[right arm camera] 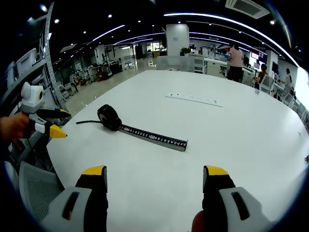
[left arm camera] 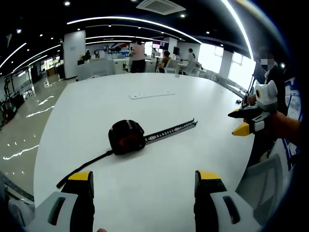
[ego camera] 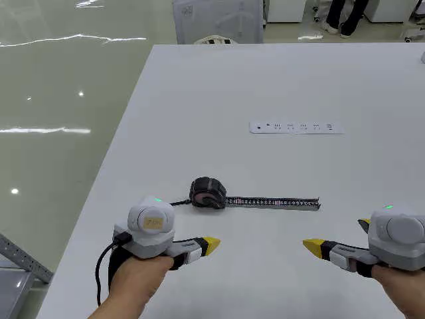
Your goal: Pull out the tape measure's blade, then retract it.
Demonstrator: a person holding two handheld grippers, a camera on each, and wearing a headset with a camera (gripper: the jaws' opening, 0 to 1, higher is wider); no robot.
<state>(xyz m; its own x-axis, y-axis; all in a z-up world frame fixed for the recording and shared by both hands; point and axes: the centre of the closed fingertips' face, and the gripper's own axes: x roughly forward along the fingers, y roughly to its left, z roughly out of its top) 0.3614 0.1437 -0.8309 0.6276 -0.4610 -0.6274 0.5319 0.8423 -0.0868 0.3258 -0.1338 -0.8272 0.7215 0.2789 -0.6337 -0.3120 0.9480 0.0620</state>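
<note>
- Standing over the white table (ego camera: 265, 80), a person holds a gripper in each hand, low at the near edge, both well clear of the tape measure.
- The left hand (ego camera: 136, 279) wraps the handle from below, wrist roughly level. It aims the left gripper (ego camera: 211, 243) toward three o'clock in the head view, yellow tips leading.
- The right hand (ego camera: 402, 286) mirrors it and points the right gripper (ego camera: 312, 246) toward nine o'clock. The two sets of tips face each other across a bare stretch of tabletop.
- The left gripper's own view shows its jaws spread wide with nothing between them.
- The right gripper's view shows the same: jaws wide apart and empty.
- The tape measure case (ego camera: 208, 193), black with a dark red face, lies on the table at about twelve o'clock from the left gripper's tips, near but not touching.
- Its blade (ego camera: 272, 203) is drawn out flat on the surface, running from the case toward three o'clock.
- A thin black strap (ego camera: 179, 201) trails from the case toward nine o'clock.
- A white power strip (ego camera: 296, 127) lies farther up the table, at about one o'clock from the case.
</note>
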